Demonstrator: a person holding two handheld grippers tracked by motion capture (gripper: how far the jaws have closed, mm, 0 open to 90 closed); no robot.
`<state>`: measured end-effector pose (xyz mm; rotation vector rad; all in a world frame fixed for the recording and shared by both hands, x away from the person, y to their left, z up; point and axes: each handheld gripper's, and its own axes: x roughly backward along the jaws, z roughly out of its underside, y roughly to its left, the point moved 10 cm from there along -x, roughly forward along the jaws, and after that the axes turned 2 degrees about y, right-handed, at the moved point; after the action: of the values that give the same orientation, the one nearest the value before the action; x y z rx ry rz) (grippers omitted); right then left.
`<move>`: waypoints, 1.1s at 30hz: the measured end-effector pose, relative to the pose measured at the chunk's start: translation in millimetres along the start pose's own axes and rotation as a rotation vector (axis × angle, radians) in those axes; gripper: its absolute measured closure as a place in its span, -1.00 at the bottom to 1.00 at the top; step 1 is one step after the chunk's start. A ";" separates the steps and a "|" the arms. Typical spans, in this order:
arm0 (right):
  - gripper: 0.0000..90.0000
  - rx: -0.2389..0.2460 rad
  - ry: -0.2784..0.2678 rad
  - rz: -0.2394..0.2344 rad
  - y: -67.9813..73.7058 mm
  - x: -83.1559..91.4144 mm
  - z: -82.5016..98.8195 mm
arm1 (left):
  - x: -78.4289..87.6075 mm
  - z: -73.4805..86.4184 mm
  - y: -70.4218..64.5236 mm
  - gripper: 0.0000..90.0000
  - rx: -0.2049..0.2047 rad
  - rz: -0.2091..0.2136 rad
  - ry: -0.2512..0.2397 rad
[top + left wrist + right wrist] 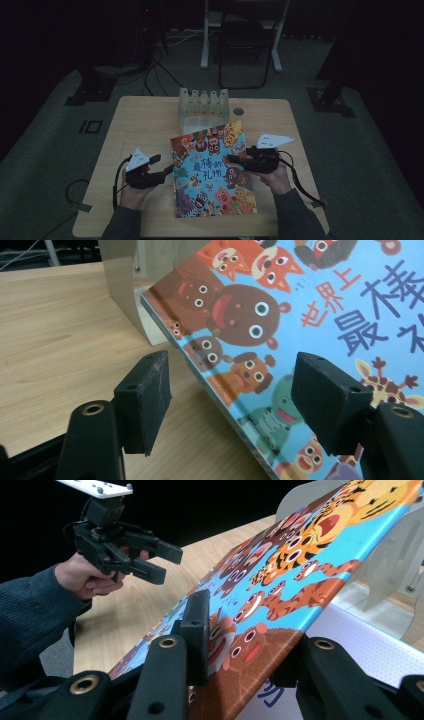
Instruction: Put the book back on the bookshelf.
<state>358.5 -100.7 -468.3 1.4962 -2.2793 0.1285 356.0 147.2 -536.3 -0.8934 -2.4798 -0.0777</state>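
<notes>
A colourful picture book [214, 172] with cartoon animals on its cover sits mid-desk [145, 125], its far end near a clear slotted rack [204, 106]. The right claw [240, 645] pinches the book's right edge — the cover lifted at a slant in the right gripper view. The left claw [230, 405] is spread apart, just beside the book's left edge, gripping nothing.
</notes>
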 end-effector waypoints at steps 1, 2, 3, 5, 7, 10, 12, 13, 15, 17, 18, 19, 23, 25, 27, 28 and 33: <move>0.50 0.001 -0.004 -0.001 0.1 0.5 0.2 | -1.0 -1.3 0.6 -0.31 0.002 0.006 0.000; 0.50 0.003 -0.006 -0.001 0.0 1.1 0.3 | -2.0 -2.5 1.5 -0.31 0.001 0.007 0.002; 0.50 0.006 -0.008 -0.001 -0.2 1.5 0.3 | -2.9 -3.7 1.9 -0.31 0.002 0.013 0.003; 0.50 0.013 -0.012 -0.003 -0.3 2.4 0.4 | -5.1 -6.4 2.1 -0.32 0.005 0.022 0.003; 0.50 0.018 -0.016 -0.004 -0.4 3.4 0.6 | -7.2 -8.9 2.3 -0.33 0.006 0.031 0.002; 0.50 0.023 -0.021 -0.005 -0.1 4.7 0.8 | -9.9 -11.1 3.2 -0.34 0.006 0.035 0.002; 0.50 0.026 -0.022 -0.006 0.0 5.1 0.8 | -12.7 -12.8 3.8 -0.35 0.016 0.045 0.002; 0.50 0.033 -0.026 -0.007 0.3 5.9 0.7 | -15.4 -13.5 4.7 -0.36 0.020 0.048 0.007; 0.50 0.039 -0.030 -0.008 0.7 6.9 0.6 | -17.7 -15.2 4.7 -0.38 0.030 0.061 -0.001; 0.50 0.048 -0.034 -0.009 1.3 7.8 0.6 | -19.5 -16.7 5.0 -0.42 0.030 0.067 -0.002; 0.50 0.051 -0.038 -0.010 1.7 8.5 0.5 | -20.2 -17.6 4.8 -0.43 0.030 0.072 -0.004; 0.50 0.054 -0.041 -0.011 2.1 9.0 0.5 | -20.8 -18.7 4.6 -0.46 0.030 0.077 -0.005; 0.50 0.066 -0.047 -0.012 3.5 10.5 0.2 | -24.3 -21.1 5.5 -0.53 0.022 0.080 0.005; 0.50 0.072 -0.050 -0.013 4.0 11.0 0.0 | -26.4 -21.3 6.8 -0.61 0.023 0.076 0.006; 0.50 0.076 -0.057 -0.016 5.0 11.9 0.0 | -28.7 -19.8 8.5 -0.65 0.031 0.069 0.016; 0.50 0.076 -0.057 -0.016 5.0 11.9 0.0 | -28.7 -19.8 8.5 -0.67 0.031 0.069 0.016; 0.50 0.088 -0.071 -0.021 5.8 13.8 1.0 | -34.3 -16.3 8.2 -0.75 0.034 0.067 0.042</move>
<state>348.4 -110.4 -463.1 1.5925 -2.3407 0.1738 390.7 130.1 -539.2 -0.9501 -2.4029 -0.0308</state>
